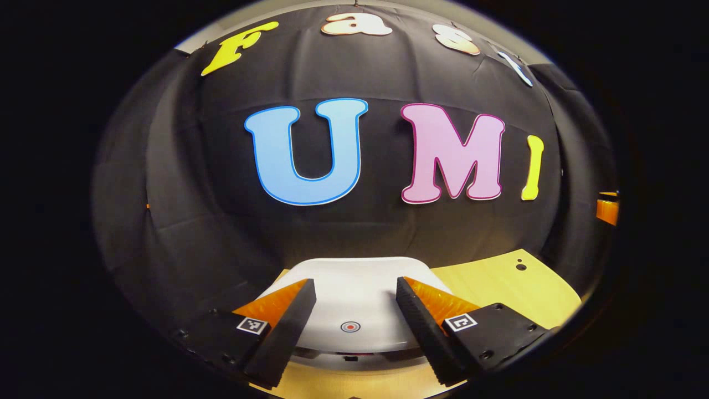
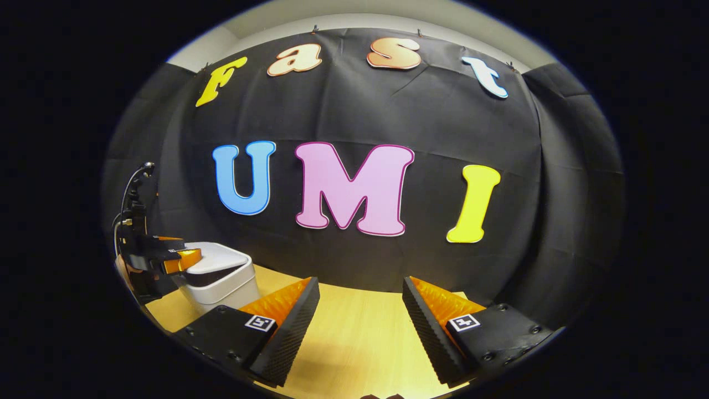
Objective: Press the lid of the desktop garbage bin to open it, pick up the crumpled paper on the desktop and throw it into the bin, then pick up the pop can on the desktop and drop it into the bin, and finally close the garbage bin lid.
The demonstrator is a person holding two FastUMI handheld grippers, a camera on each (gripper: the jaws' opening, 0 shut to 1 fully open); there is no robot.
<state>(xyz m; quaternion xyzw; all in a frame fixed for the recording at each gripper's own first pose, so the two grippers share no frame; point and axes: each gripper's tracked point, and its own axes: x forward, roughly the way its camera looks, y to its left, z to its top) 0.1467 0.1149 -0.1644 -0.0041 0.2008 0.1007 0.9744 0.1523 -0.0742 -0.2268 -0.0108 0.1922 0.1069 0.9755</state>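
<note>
The white desktop bin point(image 1: 354, 277) lies right under my left gripper point(image 1: 355, 282), its lid flat, with a round red-centred press spot point(image 1: 350, 327) between the fingers. That gripper is open and holds nothing; whether it touches the lid I cannot tell. In the right gripper view the bin point(image 2: 221, 280) stands at the far left of the table, a dark band showing under its lid, and the left gripper point(image 2: 183, 259) hovers over its near edge. My right gripper point(image 2: 361, 281) is open and hangs well to the bin's right over bare wood.
The light wooden table point(image 2: 360, 332) runs back to the black cloth wall. A small dark hole point(image 1: 520, 266) marks the tabletop right of the bin. A cable point(image 2: 130, 188) rises from the left gripper's body.
</note>
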